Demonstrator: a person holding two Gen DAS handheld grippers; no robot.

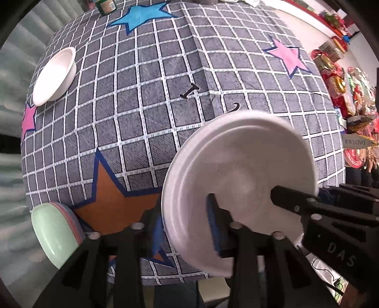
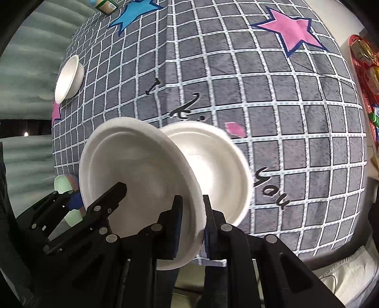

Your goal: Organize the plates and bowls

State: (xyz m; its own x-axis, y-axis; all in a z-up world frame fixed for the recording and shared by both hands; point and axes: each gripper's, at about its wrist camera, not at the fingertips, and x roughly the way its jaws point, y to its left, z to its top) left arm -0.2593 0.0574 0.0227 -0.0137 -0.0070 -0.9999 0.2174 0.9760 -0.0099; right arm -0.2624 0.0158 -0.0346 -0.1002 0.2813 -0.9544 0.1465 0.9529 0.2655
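A white plate (image 2: 139,170) is tilted above the checked tablecloth (image 2: 260,106). My right gripper (image 2: 192,227) is shut on its near rim. In the left wrist view the same plate (image 1: 239,170) fills the lower right; my left gripper (image 1: 184,225) is open, with only its right finger over the plate's rim and the right gripper's finger (image 1: 291,199) reaching in from the right. A second white dish (image 2: 218,170) lies on the cloth behind the held plate. A white bowl (image 1: 55,75) sits at the table's far left edge, and also shows in the right wrist view (image 2: 68,78).
A stack of pastel dishes, green on top (image 1: 55,234), sits at the near left corner. A green jar (image 1: 106,6) stands at the far edge. Red packaged goods (image 1: 343,78) line the right side beyond the table.
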